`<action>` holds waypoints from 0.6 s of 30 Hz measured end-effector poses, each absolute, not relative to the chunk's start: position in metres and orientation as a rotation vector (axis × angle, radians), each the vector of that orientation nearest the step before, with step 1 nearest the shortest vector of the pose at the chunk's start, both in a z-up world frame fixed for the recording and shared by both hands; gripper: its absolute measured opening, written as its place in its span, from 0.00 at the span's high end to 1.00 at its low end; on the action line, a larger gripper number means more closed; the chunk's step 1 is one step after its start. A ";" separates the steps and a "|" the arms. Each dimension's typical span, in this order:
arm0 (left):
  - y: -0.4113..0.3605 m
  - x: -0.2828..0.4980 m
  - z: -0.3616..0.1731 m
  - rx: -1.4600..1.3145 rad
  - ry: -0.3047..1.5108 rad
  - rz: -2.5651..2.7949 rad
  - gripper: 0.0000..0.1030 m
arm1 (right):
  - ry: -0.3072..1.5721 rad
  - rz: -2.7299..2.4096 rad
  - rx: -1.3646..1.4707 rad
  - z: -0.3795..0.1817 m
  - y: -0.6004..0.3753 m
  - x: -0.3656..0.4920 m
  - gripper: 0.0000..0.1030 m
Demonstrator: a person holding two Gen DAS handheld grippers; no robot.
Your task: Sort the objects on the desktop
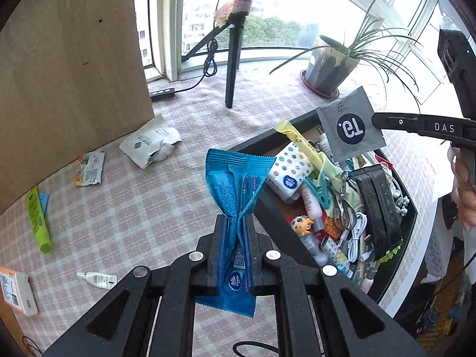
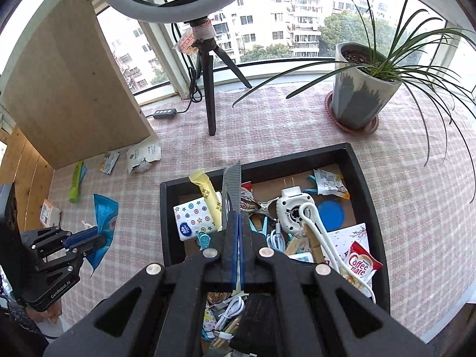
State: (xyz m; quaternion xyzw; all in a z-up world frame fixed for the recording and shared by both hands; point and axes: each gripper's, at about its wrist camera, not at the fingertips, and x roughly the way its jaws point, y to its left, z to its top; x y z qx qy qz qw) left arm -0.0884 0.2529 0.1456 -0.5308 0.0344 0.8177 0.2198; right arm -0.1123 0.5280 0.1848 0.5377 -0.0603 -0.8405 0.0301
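Left tongs [image 1: 235, 232] pinch a crinkled blue wrapper [image 1: 235, 178]; right tongs [image 2: 238, 226] clamp a flat grey sachet [image 1: 351, 125].

A crinkled blue tissue pack [image 1: 235, 208] hangs clamped beside the black tray [image 1: 276, 223]. A grey sachet [image 1: 349, 126] with a dark round logo is pinched flat above the tray's clutter.

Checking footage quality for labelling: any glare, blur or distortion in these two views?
Left wrist: window overexposed, fisheye bends the tray edges, blue packet sharp. Right wrist: daylight even, buildings clear, dark corners, plant pot leans from distortion.
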 end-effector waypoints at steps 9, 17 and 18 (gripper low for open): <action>0.354 -0.077 0.159 -1.386 0.163 2.130 0.91 | -0.282 -2.661 1.719 0.181 0.587 -0.102 1.00; 0.397 -0.070 0.153 -1.389 0.207 2.074 0.91 | -0.292 -2.655 1.739 0.174 0.598 -0.099 0.99; 0.400 -0.069 0.152 -1.394 0.211 2.070 0.90 | -0.292 -2.648 1.744 0.174 0.598 -0.100 0.99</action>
